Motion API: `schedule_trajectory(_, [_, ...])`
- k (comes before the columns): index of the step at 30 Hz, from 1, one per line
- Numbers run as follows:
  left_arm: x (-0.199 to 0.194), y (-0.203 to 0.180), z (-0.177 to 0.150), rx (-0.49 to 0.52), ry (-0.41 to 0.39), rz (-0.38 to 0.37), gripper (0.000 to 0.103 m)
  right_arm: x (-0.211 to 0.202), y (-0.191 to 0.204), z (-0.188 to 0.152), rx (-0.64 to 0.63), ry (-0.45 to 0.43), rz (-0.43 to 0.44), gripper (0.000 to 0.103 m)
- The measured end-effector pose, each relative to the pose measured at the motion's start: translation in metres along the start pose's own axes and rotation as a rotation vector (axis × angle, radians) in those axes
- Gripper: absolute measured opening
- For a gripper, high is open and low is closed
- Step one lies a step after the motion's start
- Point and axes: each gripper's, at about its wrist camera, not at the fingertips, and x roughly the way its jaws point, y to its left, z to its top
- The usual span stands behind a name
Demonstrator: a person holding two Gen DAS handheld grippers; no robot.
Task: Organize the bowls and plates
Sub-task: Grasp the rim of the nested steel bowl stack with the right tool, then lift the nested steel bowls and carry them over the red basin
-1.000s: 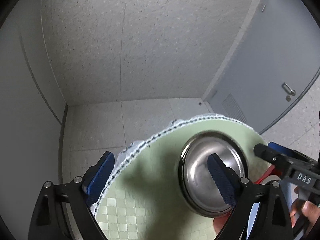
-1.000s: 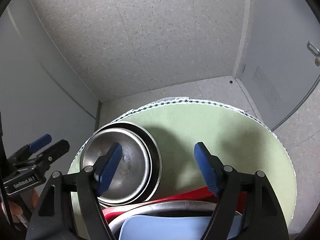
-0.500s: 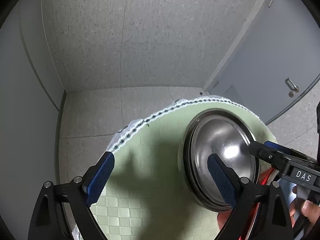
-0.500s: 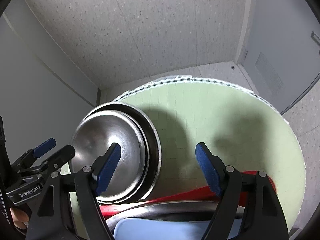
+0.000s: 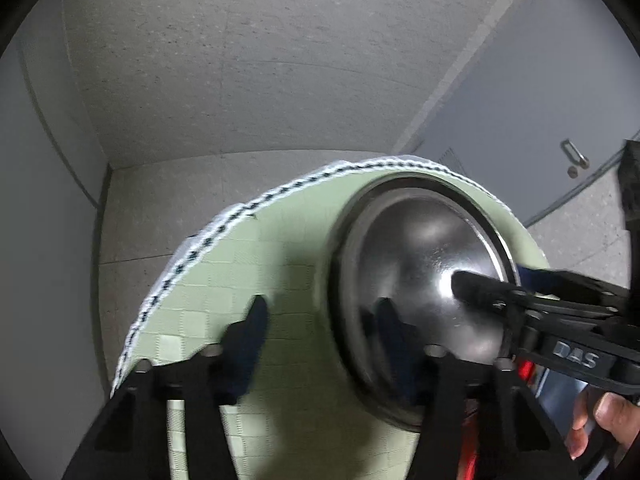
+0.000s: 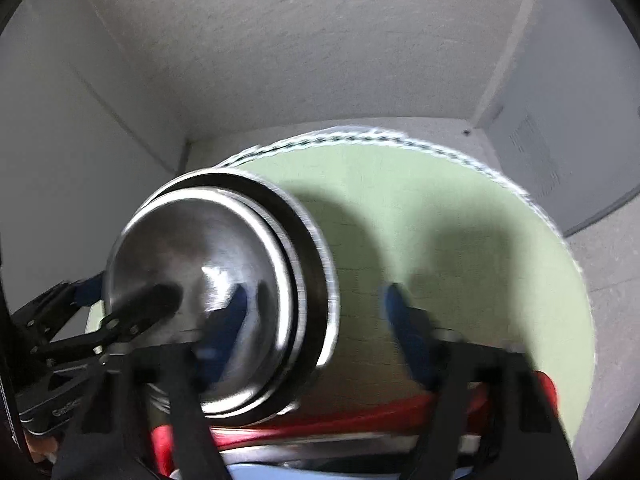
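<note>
Nested steel bowls (image 5: 420, 272) stand on a round green tablecloth (image 5: 256, 264); they also show in the right wrist view (image 6: 208, 264). My left gripper (image 5: 320, 332) is open, its right finger over the bowls' near side. My right gripper (image 6: 316, 320) is open, its left finger over the steel bowls. The right gripper's fingers (image 5: 480, 284) reach into the inner bowl from the right in the left wrist view. The left gripper's fingers (image 6: 148, 300) reach in from the left in the right wrist view. Both views are blurred by motion.
A red dish (image 6: 360, 420) with a steel rim and a pale blue item (image 6: 280, 472) sit at the table's near edge. The cloth has a black-and-white trim (image 5: 224, 224). Speckled floor, grey walls and a grey door (image 5: 540, 100) lie beyond.
Both grippers have moved closer to the steel bowls, which now look larger. The left gripper's jaws have narrowed. The opposite gripper's fingers now reach over the inner bowl in each view.
</note>
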Motion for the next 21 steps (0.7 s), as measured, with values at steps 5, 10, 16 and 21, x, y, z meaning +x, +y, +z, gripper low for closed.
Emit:
schedule_trajectory(5, [-0.002,-0.01,0.003,0.046,-0.003,0.024,0.031,0.004,0.004,-0.002,-0.017,0.008,0.029,0.04])
schedule_trajectory(10, [-0.008,-0.006,0.004,0.023,-0.01,0.02,0.028,-0.006,0.001,-0.006,0.011,-0.027,0.058,0.033])
schedule_trajectory(16, [-0.029,-0.007,0.006,0.016,-0.06,0.014,0.028,-0.027,0.004,-0.009,0.007,-0.086,0.076,0.032])
schedule_trajectory(21, [-0.05,-0.013,0.008,0.036,-0.118,0.015,0.03,-0.052,0.01,-0.014,0.008,-0.151,0.077,0.032])
